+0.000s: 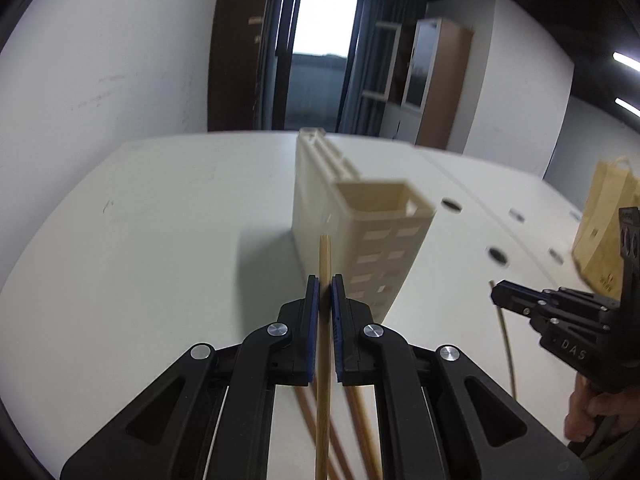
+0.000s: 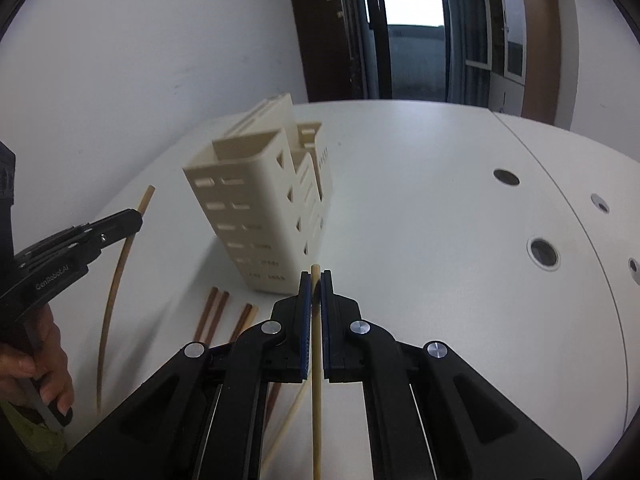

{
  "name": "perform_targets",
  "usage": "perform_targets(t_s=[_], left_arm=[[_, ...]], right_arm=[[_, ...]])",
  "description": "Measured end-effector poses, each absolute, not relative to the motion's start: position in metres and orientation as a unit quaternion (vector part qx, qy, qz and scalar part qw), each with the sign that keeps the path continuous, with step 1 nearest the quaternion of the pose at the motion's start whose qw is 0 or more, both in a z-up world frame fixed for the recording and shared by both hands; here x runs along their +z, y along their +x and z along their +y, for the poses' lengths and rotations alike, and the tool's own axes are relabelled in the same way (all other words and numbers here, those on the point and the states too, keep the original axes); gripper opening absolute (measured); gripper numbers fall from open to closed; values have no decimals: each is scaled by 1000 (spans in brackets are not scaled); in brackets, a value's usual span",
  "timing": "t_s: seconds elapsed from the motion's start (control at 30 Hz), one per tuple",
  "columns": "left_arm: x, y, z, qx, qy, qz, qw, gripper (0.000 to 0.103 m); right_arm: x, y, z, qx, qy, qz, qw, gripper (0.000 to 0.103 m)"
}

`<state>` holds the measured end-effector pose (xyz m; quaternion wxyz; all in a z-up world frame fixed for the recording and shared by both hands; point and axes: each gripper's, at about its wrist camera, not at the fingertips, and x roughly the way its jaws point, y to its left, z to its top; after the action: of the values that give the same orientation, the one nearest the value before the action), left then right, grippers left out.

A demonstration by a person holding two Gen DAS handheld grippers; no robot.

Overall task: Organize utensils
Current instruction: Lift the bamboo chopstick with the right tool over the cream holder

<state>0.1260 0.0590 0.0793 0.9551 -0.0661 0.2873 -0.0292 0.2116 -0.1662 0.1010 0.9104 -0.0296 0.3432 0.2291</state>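
Observation:
In the left wrist view my left gripper (image 1: 325, 285) is shut on a light bamboo chopstick (image 1: 323, 360), whose tip sticks up past the pads. Just ahead stands a cream slotted utensil holder (image 1: 360, 236) on the white table (image 1: 160, 240). In the right wrist view my right gripper (image 2: 316, 286) is shut on a paler chopstick (image 2: 316, 400), close to the holder (image 2: 256, 208). Each gripper shows in the other's view: the right gripper (image 1: 498, 295) at the right, the left gripper (image 2: 136, 218) at the left with its chopstick (image 2: 116, 288). Both sticks hang clear of the table.
Several brown chopsticks (image 2: 214, 312) and one pale chopstick (image 2: 286, 420) lie on the table in front of the holder. A brown paper bag (image 1: 600, 236) stands at the far right. Round cable holes (image 2: 542, 254) dot the table's right part. A white wall runs behind the holder.

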Motion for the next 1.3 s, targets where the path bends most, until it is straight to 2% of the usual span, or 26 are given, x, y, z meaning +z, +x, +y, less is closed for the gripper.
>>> perform_targets(t_s=[0.3, 0.97, 1.3], left_arm=[[108, 151, 52, -58, -73, 205, 974, 6], [169, 171, 32, -88, -72, -37, 993, 6], [171, 169, 12, -73, -58, -132, 987, 6]], right_arm=[[145, 191, -152, 248, -33, 239, 938, 5], [200, 223, -148, 306, 26, 88, 948, 5], [219, 229, -155, 331, 66, 12, 941, 5]])
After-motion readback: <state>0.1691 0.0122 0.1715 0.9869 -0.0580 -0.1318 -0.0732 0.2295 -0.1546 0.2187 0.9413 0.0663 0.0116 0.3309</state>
